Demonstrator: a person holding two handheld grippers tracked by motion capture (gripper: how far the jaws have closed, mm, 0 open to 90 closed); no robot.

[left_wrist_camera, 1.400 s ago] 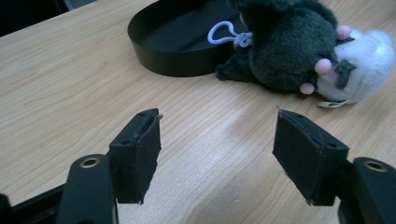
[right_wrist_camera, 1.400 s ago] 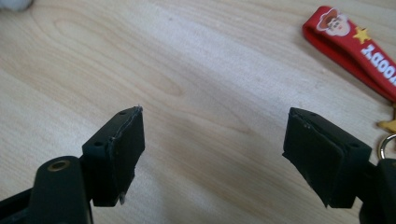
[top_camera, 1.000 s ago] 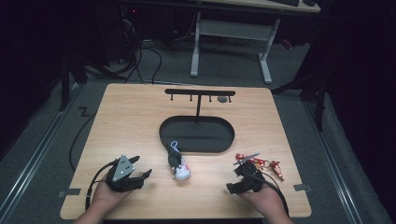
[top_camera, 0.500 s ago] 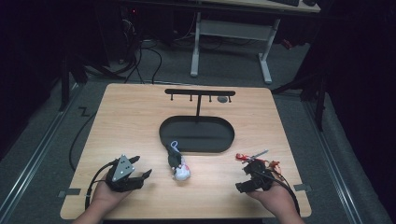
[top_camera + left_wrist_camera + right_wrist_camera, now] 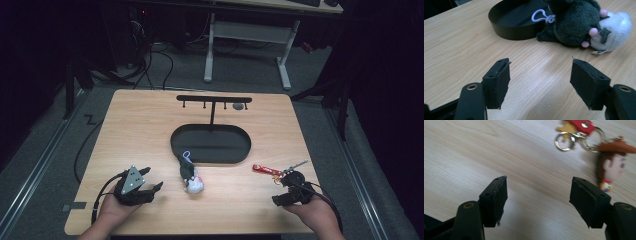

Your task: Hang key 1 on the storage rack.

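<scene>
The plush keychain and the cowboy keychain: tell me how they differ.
The plush keychain is soft and furry, dark grey and white; the cowboy keychain is a smooth, hard figure with a brown hat and a red strap. The plush has a pale plastic loop and touches the black tray; the cowboy has metal rings and lies apart from it, nearer the right gripper. Both lie on the table, ungripped.

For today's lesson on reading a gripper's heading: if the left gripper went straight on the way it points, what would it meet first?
Probably the dark plush keychain toy: it lies ahead of the open left gripper, slightly right of centre, with bare table between.
</scene>
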